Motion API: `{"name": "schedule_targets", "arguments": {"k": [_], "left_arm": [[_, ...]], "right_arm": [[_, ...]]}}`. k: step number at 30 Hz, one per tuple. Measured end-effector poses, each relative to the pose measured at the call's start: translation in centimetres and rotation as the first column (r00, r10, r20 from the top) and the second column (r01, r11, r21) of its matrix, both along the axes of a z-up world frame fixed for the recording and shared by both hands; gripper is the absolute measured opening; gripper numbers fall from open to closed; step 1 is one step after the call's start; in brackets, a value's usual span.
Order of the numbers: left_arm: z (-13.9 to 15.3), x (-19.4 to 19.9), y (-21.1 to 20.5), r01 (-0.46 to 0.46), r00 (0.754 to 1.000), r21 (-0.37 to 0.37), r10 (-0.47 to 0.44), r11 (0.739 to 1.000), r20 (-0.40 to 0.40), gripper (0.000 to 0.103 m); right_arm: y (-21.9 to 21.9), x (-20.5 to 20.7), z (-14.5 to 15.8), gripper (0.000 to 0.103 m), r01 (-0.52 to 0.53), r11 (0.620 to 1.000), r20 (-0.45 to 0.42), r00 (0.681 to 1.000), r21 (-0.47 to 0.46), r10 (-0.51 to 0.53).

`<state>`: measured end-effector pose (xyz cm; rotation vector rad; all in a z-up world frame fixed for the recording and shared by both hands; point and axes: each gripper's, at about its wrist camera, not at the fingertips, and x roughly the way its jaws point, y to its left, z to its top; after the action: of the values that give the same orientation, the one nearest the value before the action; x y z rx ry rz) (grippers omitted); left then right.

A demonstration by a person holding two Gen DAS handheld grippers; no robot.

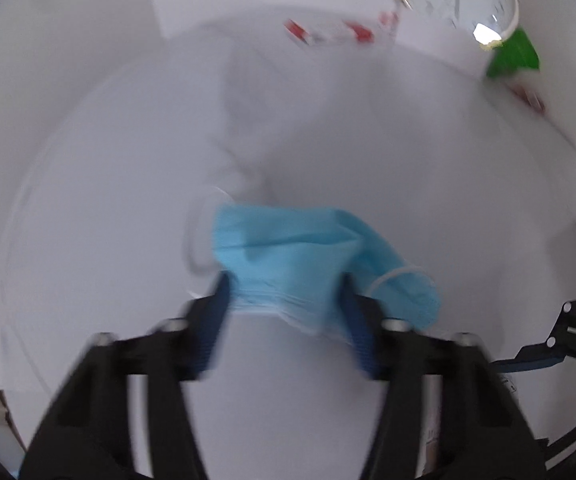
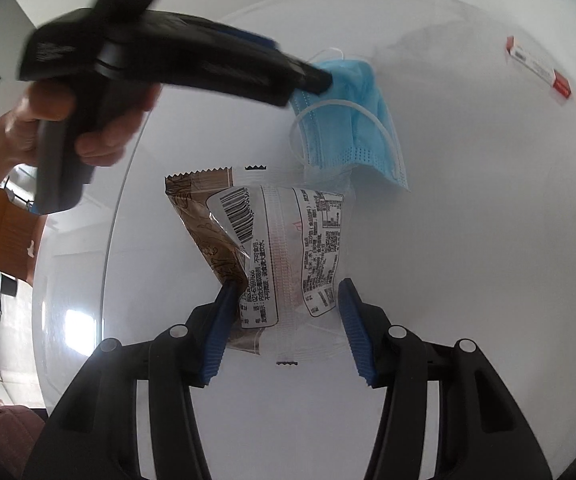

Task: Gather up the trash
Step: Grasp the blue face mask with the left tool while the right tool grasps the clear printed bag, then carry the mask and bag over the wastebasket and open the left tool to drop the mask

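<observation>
Two pieces of trash: my left hand-held gripper (image 1: 286,300) pinches the blue face mask (image 1: 288,248), my right hand-held gripper (image 2: 284,300) clamps the snack wrapper (image 2: 272,248).

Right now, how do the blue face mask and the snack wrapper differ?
The face mask is soft blue fabric with white ear loops; the snack wrapper is crinkled clear and brown film printed with a barcode. The mask is bunched in the left gripper; the wrapper sits flatter in the right gripper. Both are gripped over the white table.
</observation>
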<state>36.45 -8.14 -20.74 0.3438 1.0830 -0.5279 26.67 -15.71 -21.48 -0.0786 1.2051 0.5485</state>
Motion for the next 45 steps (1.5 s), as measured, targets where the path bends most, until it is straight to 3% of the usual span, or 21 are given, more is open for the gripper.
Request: {"name": "schedule_targets", "arguments": {"k": [1,8,14,17,21,23,26,32,34,36,41,43,45], "left_arm": [[-0.5,-0.1,-0.2,0.010,1.000,-0.011,-0.011,1.000,-0.026,0.018],[0.2,-1.8,1.1,-0.011,1.000,-0.078,0.010,0.997,-0.010,0.011],[3.5,-4.9,6.0,-0.115,0.992,-0.141,0.120,0.983,0.033,0.010],[6.0,-8.3,9.6,-0.200,0.975,-0.171,0.214,0.965,0.065,0.010],[8.9,-15.6,16.4,-0.337,0.930,-0.199,0.358,0.920,0.079,0.010],[9.7,-18.7,19.3,-0.407,0.900,-0.198,0.429,0.892,0.082,0.010],[10.7,-24.6,24.0,-0.528,0.831,-0.155,0.545,0.835,0.109,0.010],[10.2,-35.9,34.4,-0.752,0.650,-0.087,0.757,0.654,0.069,0.010],[8.4,-39.1,37.9,-0.811,0.581,-0.052,0.813,0.582,0.042,0.010],[6.2,-41.2,40.4,-0.846,0.533,-0.012,0.846,0.533,0.013,0.010],[-2.1,-43.3,45.2,-0.896,0.434,0.038,0.892,0.442,-0.128,0.010],[-6.7,-43.4,46.9,-0.909,0.387,0.083,0.901,0.409,-0.195,0.010],[-11.1,-43.7,48.4,-0.917,0.326,0.138,0.903,0.374,-0.280,0.011]], "right_arm": [[0.0,0.1,0.0,0.053,0.003,1.000,-0.004,1.000,0.003,-0.003],[0.1,0.1,0.4,0.053,0.017,0.999,-0.007,1.000,0.030,-0.017],[-0.9,-1.9,2.8,0.052,0.067,0.994,0.026,0.997,0.082,-0.069],[-0.8,-3.5,4.4,0.052,0.083,0.992,0.051,0.995,0.099,-0.088],[1.2,-6.6,6.1,0.052,0.078,0.989,0.078,0.993,0.124,-0.088],[3.0,-8.5,7.1,0.052,0.055,0.991,0.095,0.993,0.121,-0.066],[5.7,-11.0,8.2,0.052,0.005,0.989,0.100,0.995,0.147,-0.020],[12.2,-15.9,9.7,0.052,-0.116,0.965,0.084,0.992,0.236,0.098],[14.3,-17.4,9.9,0.052,-0.160,0.952,0.073,0.987,0.261,0.146],[16.6,-19.1,10.5,0.052,-0.217,0.942,0.077,0.976,0.256,0.204],[20.9,-21.8,11.5,0.052,-0.325,0.924,0.088,0.945,0.199,0.314],[22.4,-22.4,11.8,0.052,-0.360,0.917,0.093,0.933,0.172,0.349],[23.9,-22.9,12.0,0.052,-0.383,0.910,0.090,0.923,0.161,0.373]]}}
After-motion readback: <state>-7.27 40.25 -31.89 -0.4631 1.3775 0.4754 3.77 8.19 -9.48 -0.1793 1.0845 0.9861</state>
